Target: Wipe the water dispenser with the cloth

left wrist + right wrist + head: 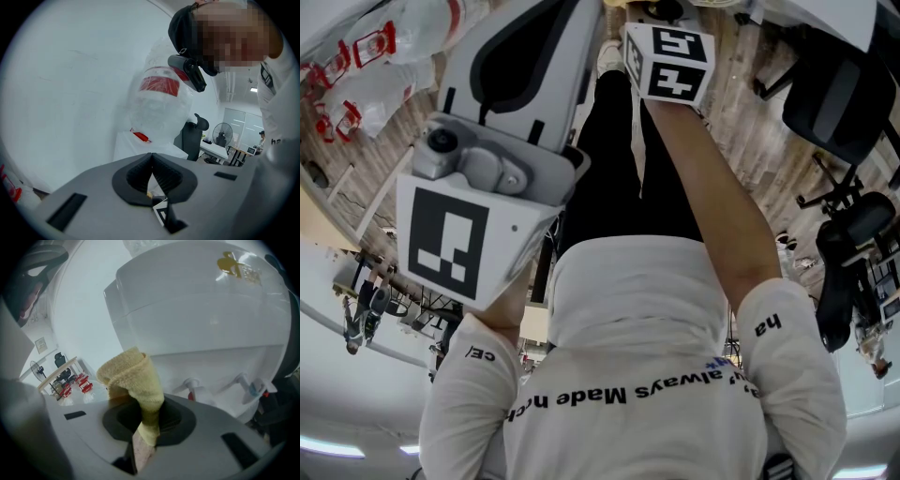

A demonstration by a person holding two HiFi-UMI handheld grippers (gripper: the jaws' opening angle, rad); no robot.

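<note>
White sleeves (787,347) hold up the left gripper (520,70) and right gripper (668,61) in the head view. Left gripper view: fingers (138,176) pressed together, empty. Right gripper view: fingers (125,420) clamp the yellow cloth (133,376) near the water dispenser (201,310), left of its taps (190,387).

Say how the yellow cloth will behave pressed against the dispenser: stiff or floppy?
Probably floppy: the cloth folds over above the right tool. Its fuzzy pile should compress and likely drag on the smooth water dispenser.
</note>
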